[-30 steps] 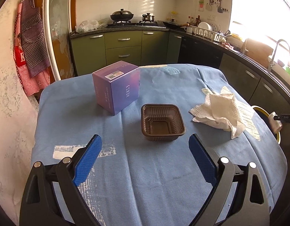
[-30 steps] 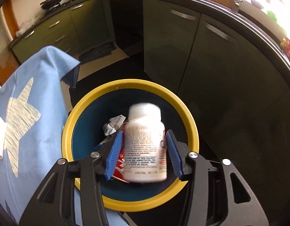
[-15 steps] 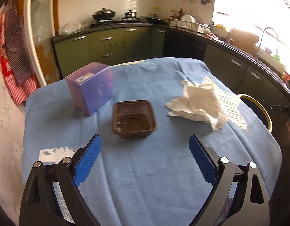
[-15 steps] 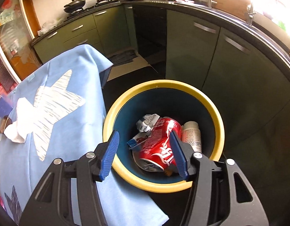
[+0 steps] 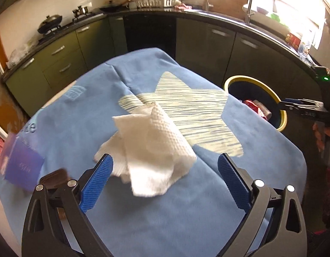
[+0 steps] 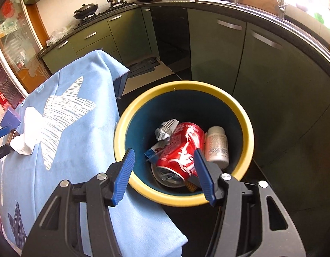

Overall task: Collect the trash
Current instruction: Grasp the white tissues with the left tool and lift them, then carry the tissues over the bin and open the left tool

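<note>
A crumpled white paper towel [image 5: 153, 147] lies on the blue tablecloth [image 5: 186, 214], just ahead of my open, empty left gripper [image 5: 165, 180]. A purple box [image 5: 21, 167] and a brown plastic tray [image 5: 54, 178] sit at the left. My right gripper [image 6: 163, 173] is open and empty above the yellow-rimmed bin [image 6: 248, 132], which holds a red can [image 6: 180, 156], a white pill bottle [image 6: 216, 147] and crumpled wrappers [image 6: 165, 128]. The bin also shows in the left wrist view [image 5: 282, 115], beside the table's right edge. The towel also shows in the right wrist view [image 6: 29, 135].
Green kitchen cabinets [image 6: 216, 49] and a dark counter curve around behind the table and bin. A stove with pots [image 6: 85, 10] and a dish rack [image 5: 158, 1] stand on the counter. A sink tap [image 5: 250, 2] is at the right. The tablecloth hangs over the table edge [image 6: 122, 79].
My right gripper opened and the white pill bottle dropped into the bin; it then rose and drew back. My left gripper swung right from the brown tray to the paper towel.
</note>
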A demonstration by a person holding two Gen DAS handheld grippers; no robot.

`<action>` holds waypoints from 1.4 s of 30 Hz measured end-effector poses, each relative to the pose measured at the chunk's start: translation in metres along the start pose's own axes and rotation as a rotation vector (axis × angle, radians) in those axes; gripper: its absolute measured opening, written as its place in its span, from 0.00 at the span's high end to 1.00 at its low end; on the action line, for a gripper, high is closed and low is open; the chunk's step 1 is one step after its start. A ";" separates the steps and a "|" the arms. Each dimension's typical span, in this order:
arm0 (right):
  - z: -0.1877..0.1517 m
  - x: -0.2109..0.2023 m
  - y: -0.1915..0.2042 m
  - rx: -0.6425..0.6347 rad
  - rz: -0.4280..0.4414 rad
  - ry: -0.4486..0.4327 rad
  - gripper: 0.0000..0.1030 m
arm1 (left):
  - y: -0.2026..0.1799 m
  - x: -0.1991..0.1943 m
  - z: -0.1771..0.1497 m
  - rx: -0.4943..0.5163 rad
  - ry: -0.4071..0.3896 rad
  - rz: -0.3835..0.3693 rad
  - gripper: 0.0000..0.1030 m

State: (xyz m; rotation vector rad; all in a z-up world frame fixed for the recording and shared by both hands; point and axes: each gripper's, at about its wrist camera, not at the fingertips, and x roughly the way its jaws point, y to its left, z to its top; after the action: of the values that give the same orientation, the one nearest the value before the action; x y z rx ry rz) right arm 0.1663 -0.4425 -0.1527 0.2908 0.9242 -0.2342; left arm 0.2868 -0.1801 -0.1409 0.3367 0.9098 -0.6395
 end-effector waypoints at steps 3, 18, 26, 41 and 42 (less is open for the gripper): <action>-0.004 -0.003 -0.008 0.015 0.008 -0.002 0.47 | 0.011 0.029 0.013 -0.048 0.057 -0.011 0.06; -0.006 0.004 0.008 -0.010 0.060 0.015 0.45 | 0.033 0.053 0.011 -0.119 0.103 0.014 0.51; -0.006 0.003 0.013 -0.018 0.061 0.013 0.45 | 0.023 0.043 0.008 -0.084 0.088 0.037 0.78; -0.011 -0.011 0.003 -0.001 0.068 -0.022 0.45 | -0.041 -0.030 0.026 0.060 -0.017 0.021 0.88; -0.013 -0.013 0.000 0.005 0.064 -0.028 0.45 | -0.048 -0.036 0.028 0.073 -0.022 0.011 0.88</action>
State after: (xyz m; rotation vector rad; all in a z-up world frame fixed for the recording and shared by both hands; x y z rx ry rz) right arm 0.1490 -0.4373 -0.1489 0.3208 0.8854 -0.1809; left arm 0.2575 -0.2182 -0.0959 0.3990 0.8647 -0.6657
